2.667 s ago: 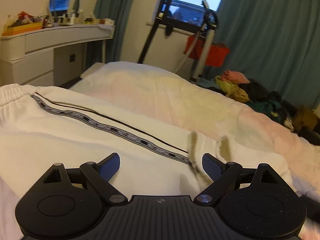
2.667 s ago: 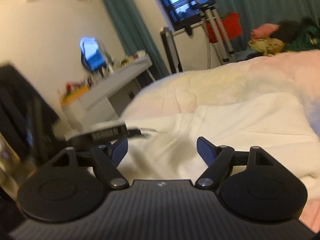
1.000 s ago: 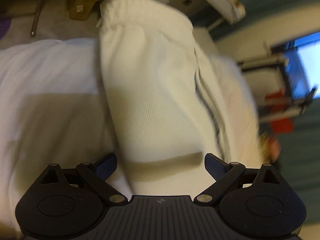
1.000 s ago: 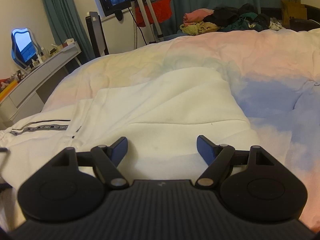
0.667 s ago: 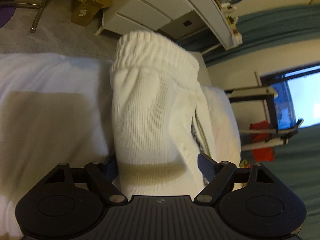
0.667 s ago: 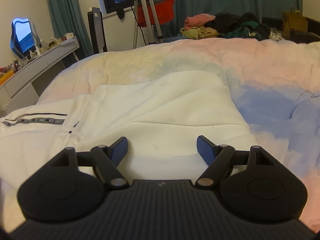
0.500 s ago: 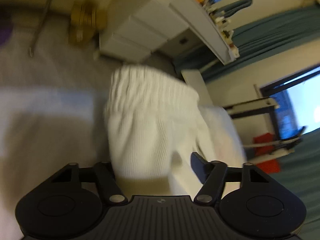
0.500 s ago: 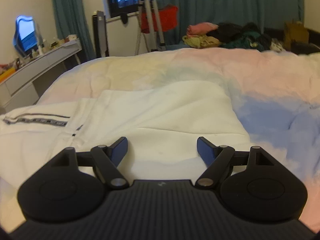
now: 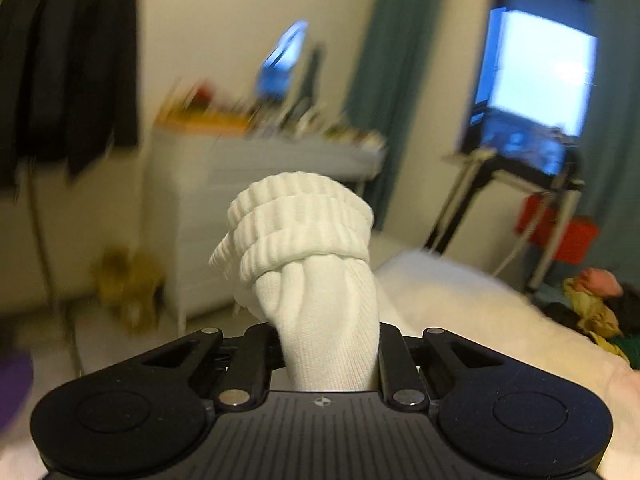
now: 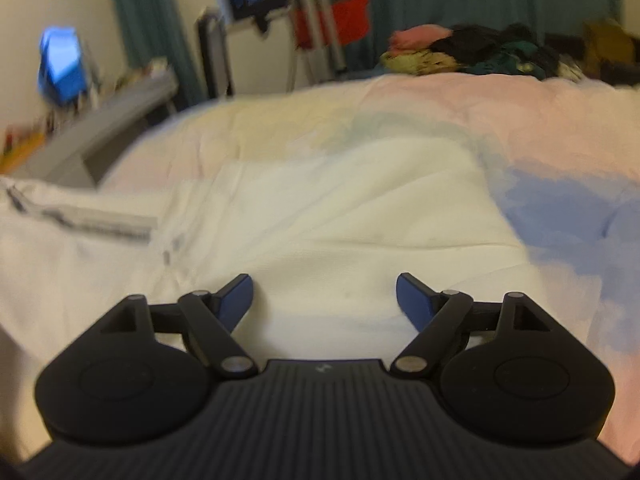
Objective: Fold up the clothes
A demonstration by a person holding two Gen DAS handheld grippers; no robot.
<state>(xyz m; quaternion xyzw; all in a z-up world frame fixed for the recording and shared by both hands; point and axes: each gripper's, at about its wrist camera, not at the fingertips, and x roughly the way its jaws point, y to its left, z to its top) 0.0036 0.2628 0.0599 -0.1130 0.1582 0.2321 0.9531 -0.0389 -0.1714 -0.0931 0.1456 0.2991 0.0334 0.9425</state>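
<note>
White sweatpants [image 10: 340, 208] with a dark patterned side stripe [image 10: 92, 220] lie spread on the bed's pastel duvet [image 10: 520, 120]. My left gripper [image 9: 328, 336] is raised off the bed. Its jaws are closing, and their pads pinch one ribbed leg cuff [image 9: 304, 232], which bunches up and sticks out in front of the fingers. My right gripper [image 10: 324, 292] hovers low over the middle of the sweatpants. Its jaws are opening a little, with nothing gripped between the blue pads [image 10: 236, 296].
A white dresser [image 9: 240, 184] with clutter on top stands against the wall left of the bed. Dark clothes [image 9: 68, 60] hang at upper left. A pile of clothes [image 10: 480, 52] lies beyond the bed's far side. A red box on a stand [image 9: 560, 232] is by the window.
The left jaws went from wide open around the leg cuff to pinching it, and the gripper rolled upright and rose with the cuff. The right gripper stayed over the sweatpants.
</note>
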